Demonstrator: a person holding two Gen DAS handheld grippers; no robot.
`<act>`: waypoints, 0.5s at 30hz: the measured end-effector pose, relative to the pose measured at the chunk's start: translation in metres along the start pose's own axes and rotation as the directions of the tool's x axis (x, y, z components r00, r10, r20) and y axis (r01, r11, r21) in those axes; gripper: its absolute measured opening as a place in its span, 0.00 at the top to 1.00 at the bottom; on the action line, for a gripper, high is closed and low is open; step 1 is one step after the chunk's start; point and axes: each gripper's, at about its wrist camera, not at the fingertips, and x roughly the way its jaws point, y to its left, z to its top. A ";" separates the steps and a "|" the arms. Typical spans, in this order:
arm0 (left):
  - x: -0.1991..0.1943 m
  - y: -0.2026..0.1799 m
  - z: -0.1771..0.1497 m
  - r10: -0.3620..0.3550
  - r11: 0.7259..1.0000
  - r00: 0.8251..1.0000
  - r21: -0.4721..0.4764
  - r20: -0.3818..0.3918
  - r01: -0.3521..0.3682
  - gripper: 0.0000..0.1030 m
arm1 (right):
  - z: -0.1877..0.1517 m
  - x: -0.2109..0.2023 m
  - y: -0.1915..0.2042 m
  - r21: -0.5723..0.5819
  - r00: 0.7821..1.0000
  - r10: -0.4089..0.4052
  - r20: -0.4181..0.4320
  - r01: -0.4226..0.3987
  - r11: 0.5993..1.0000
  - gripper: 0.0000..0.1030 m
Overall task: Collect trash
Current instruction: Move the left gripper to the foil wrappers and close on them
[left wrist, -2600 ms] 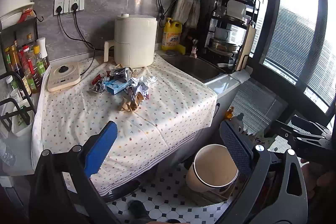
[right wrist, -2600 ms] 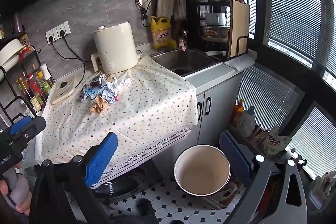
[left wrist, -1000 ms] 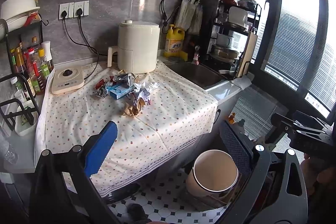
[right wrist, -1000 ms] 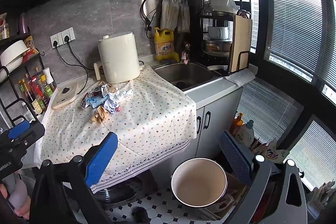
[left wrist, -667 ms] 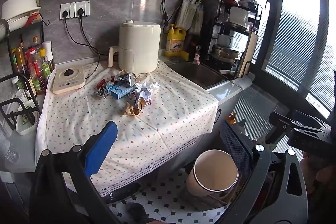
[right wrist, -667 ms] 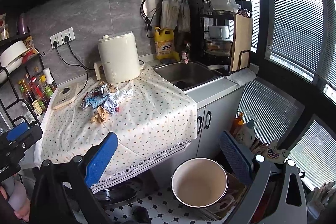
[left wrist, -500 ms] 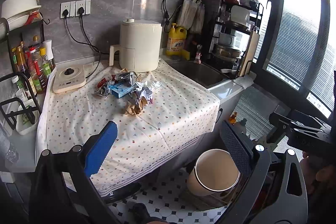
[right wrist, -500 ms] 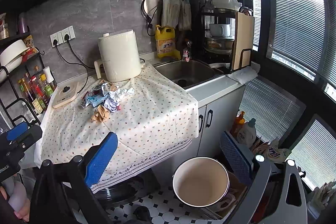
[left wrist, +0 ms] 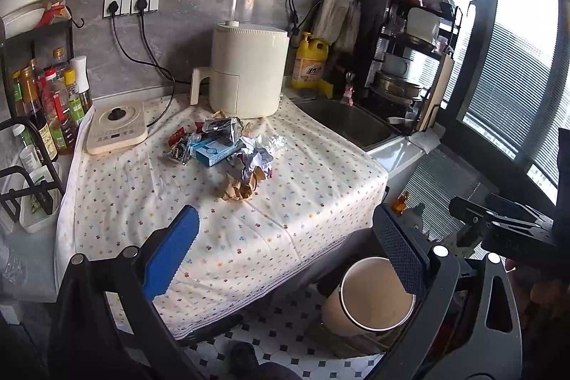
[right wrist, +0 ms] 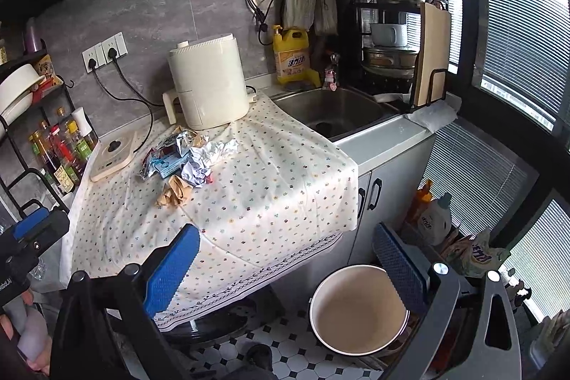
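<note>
Crumpled paper and foil, the trash pile [left wrist: 228, 148] sits mid-table on the dotted cloth [left wrist: 285, 202], just in front of the white air fryer [left wrist: 245, 70] and near the induction hob [left wrist: 115, 130]. Contents: a brown paper wad [left wrist: 239, 189] nearest the front edge, white-purple crumpled wrappers [left wrist: 254, 159], a blue carton [left wrist: 213, 152], silver foil packs [left wrist: 222, 127]. All likely light, soft and crushable, foil maybe slippery; the carton looks stiffer. Best to pinch the brown wad across its bulk first, since it lies slightly apart from the rest. Left gripper [left wrist: 285, 251] and right gripper [right wrist: 285, 259] both hang well short of the pile, fingers wide apart, holding nothing. The bin [right wrist: 358, 308] stands on the floor beside the table, open
</note>
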 end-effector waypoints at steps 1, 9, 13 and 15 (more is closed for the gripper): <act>0.004 0.005 0.002 -0.001 1.000 1.000 -0.005 0.000 0.001 0.06 | 0.003 0.006 0.003 -0.003 1.000 0.006 -0.003 -0.006 1.000 0.08; 0.044 0.045 0.023 0.010 0.998 1.000 -0.054 -0.008 -0.011 0.14 | 0.029 0.054 0.033 -0.027 0.998 0.053 -0.032 -0.054 0.998 0.12; 0.066 0.068 0.033 0.014 0.998 1.000 -0.068 -0.020 -0.016 0.22 | 0.040 0.081 0.054 -0.037 0.996 0.074 -0.044 -0.076 0.996 0.14; 0.079 0.080 0.038 0.015 0.997 0.999 -0.070 -0.028 -0.017 0.26 | 0.046 0.095 0.065 -0.037 0.995 0.079 -0.052 -0.081 0.996 0.14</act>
